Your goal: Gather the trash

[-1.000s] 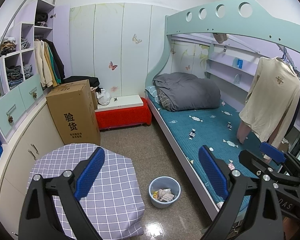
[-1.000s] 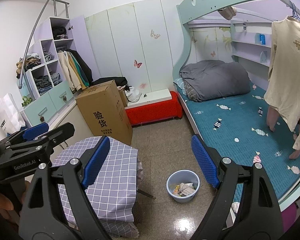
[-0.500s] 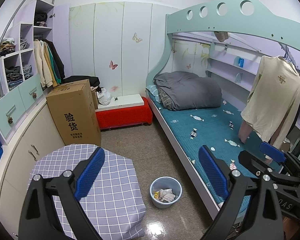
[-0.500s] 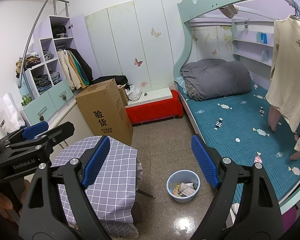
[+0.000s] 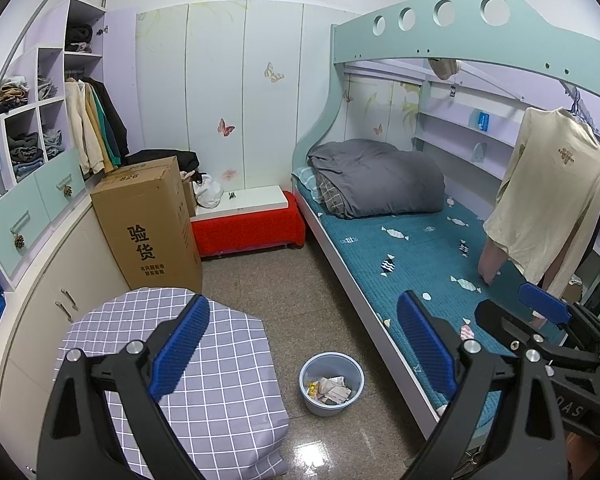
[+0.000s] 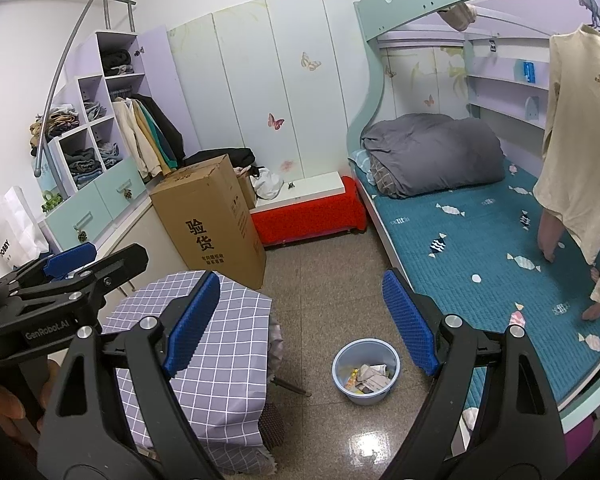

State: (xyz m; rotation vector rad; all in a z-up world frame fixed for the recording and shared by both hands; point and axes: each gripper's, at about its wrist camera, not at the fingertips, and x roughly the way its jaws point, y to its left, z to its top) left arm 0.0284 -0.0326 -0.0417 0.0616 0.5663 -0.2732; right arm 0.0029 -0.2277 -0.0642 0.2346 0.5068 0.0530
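Fingers (image 5: 424, 340) of the left gripper (image 5: 300, 344) stand spread wide with nothing between the blue pads, and the right gripper (image 6: 300, 320) is spread just as wide and equally empty. Compared with a second ago, almost nothing differs: both views frame the room the same way, apart from a slight drift in the left one, and the jaws have not changed their spread. My reading is that the person is pausing to survey, so no pick is yet under way.

From the left view, the trash bin (image 5: 331, 385) sits on the floor at about 6 o'clock, between the checked cloth-covered table (image 5: 220, 380) at 8 o'clock and the bed (image 5: 420, 264) at 3 o'clock. It stands upright, its long axis vertical and its open mouth facing up, with crumpled paper and wrappers (image 5: 332, 387) already inside. In the right view the bin appears at about 5 o'clock, close to the bed's edge.

A small pale scrap (image 6: 470, 416) lies on the floor by the bed frame at 4 o'clock in the right view; it may be trash left to collect, though it is too small to be sure.
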